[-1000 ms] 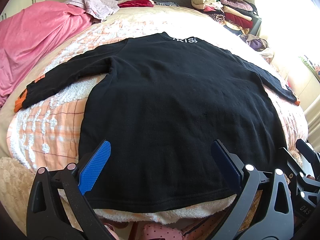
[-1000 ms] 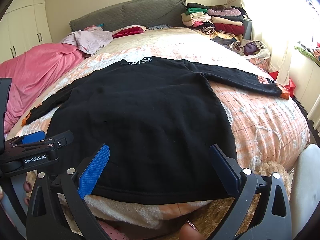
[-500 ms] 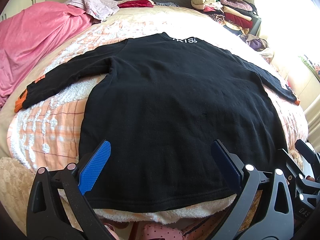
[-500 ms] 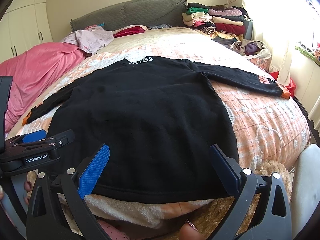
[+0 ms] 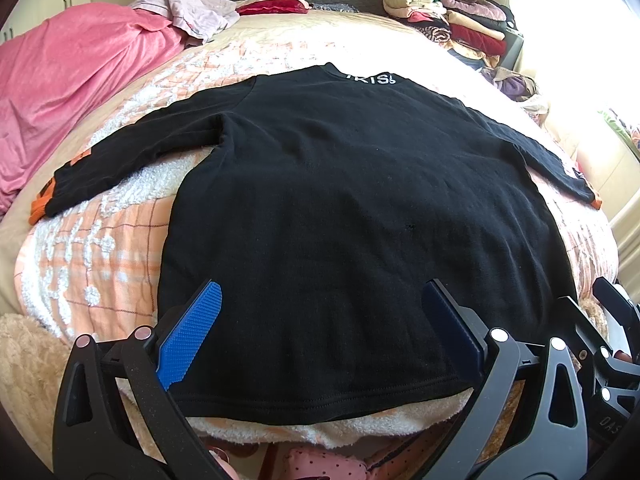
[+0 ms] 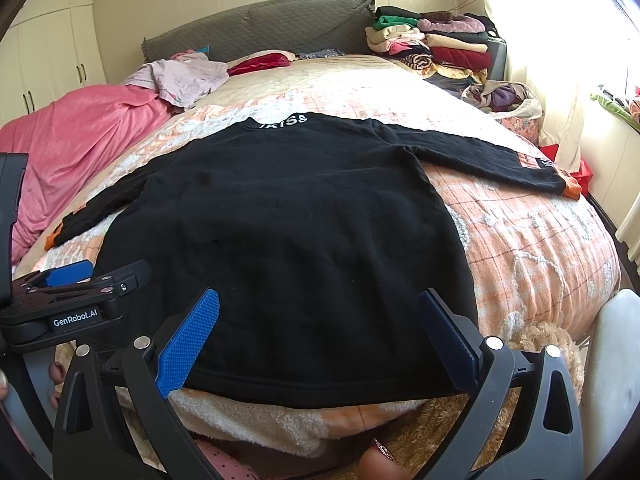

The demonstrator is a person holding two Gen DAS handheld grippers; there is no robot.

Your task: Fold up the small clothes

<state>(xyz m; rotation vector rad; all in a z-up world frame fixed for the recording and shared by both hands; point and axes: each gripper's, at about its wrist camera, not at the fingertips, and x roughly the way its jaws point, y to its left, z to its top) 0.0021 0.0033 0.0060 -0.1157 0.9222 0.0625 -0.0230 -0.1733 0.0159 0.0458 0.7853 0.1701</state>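
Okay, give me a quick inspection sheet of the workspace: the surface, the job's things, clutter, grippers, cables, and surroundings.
Surface: bed with an orange-and-white checked fleece blanket, lumpy but usable.
Job's things: black long-sleeved sweater with orange cuffs, spread flat, hem toward the cameras, both sleeves out sideways, not yet folded.
Clutter: crumpled pink sheet, loose lilac garment, red cloth, stack of folded clothes at the bed's far right corner.
Grippers: left gripper open over the hem, holding nothing; right gripper open over the hem, holding nothing.
Cables: nothing seen.
Surroundings: grey padded headboard, cream wardrobe doors, bright window on the right.
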